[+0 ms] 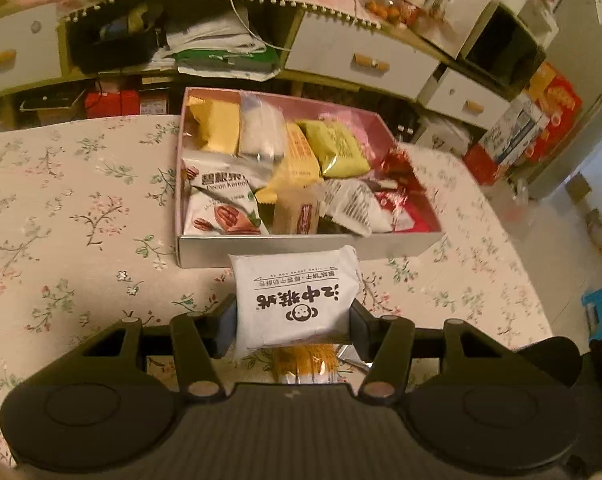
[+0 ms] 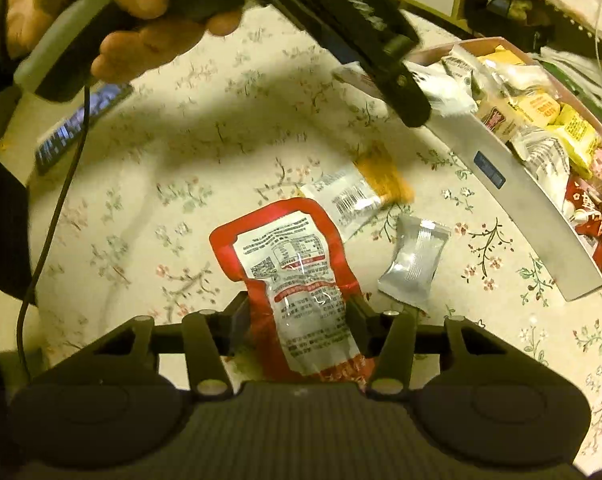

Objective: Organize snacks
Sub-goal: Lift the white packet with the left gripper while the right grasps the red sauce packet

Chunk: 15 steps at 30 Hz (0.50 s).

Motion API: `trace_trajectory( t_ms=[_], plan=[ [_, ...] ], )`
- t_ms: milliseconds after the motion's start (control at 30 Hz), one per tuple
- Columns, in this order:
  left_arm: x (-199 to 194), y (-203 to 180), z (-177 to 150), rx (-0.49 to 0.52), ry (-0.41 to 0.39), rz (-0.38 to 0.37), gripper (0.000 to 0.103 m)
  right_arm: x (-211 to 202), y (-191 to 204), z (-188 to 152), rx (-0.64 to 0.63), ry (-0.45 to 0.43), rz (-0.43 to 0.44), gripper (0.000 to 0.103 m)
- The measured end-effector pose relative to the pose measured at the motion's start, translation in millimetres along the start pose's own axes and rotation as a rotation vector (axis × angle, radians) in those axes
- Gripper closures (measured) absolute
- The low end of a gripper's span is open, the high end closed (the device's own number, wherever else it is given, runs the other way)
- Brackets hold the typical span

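Observation:
In the left wrist view my left gripper (image 1: 293,320) is shut on a white packet (image 1: 297,300) with black lettering, held just in front of the open box (image 1: 301,250). Several snack packets fill the box. An orange packet (image 1: 305,364) lies on the cloth under the gripper. In the right wrist view my right gripper (image 2: 297,320) is shut on a red packet (image 2: 293,276) with a white label, low over the table. An orange-and-white packet (image 2: 365,188) and a silver packet (image 2: 413,264) lie beyond it. The box (image 2: 501,184) is at the right.
A floral cloth (image 1: 81,220) covers the table. A hand (image 2: 121,12) holds the left gripper's handle, and a cable hangs from it. A dark remote (image 2: 81,124) lies at the table's left edge. Drawers and cluttered shelves (image 1: 361,60) stand behind the box.

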<state>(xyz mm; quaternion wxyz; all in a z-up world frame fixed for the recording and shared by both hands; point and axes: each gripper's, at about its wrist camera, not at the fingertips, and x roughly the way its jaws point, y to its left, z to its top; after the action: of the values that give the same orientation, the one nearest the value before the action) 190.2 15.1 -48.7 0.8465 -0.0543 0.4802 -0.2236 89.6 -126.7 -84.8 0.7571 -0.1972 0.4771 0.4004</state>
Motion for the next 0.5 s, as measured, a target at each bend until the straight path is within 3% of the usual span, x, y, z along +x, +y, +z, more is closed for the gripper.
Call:
trace_trajectory(
  t_ms=[300,433,500],
  plan=[
    [-7,3,2,-0.024,-0.016,-0.027,0.041,-23,-6,9,0.034,-0.076,-0.044,0.089],
    [-6,4,2,-0.032,-0.014,-0.029,0.041,-25,-6,11,0.028,-0.080,-0.120,0.087],
    [-6,4,2,-0.033,-0.012,-0.030,0.041,-20,-6,11,0.025,-0.058,-0.111,0.075]
  ],
)
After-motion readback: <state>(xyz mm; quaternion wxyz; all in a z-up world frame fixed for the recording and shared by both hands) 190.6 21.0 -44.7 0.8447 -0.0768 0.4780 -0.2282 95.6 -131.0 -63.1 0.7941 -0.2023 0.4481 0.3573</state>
